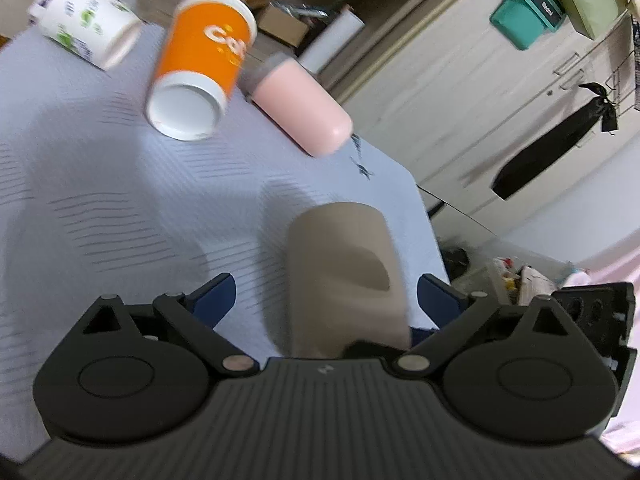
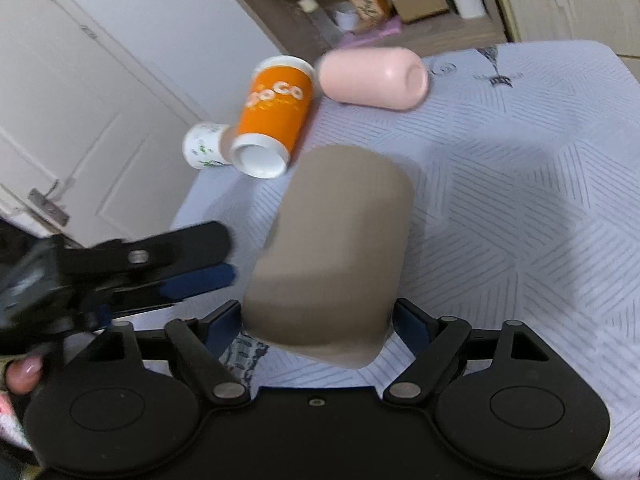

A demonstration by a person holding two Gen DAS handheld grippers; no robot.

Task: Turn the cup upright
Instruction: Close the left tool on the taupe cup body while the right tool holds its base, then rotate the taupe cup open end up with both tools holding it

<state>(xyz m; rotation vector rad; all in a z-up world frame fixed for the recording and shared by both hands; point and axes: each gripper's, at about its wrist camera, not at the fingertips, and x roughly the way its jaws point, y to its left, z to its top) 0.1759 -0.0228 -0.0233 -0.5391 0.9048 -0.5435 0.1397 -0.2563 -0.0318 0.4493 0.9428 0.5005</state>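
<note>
A taupe cup (image 2: 332, 256) is held above the pale patterned tablecloth (image 2: 520, 200), its closed base pointing away from the camera. My right gripper (image 2: 316, 320) is shut on it near its rim, the blue pads (image 2: 412, 320) pressing its sides. In the left wrist view the same cup (image 1: 344, 276) stands between the wide-apart fingers (image 1: 212, 296) of my left gripper (image 1: 324, 296), which is open and not touching it. The left gripper also shows in the right wrist view (image 2: 120, 272), just left of the cup.
An orange paper cup (image 1: 200, 64) lies on its side on the cloth, with a pink cup (image 1: 300, 104) on its side to the right and a white printed cup (image 1: 88, 20) to the left. Shelves (image 1: 304, 0) and cabinets (image 1: 500, 92) stand beyond the table edge.
</note>
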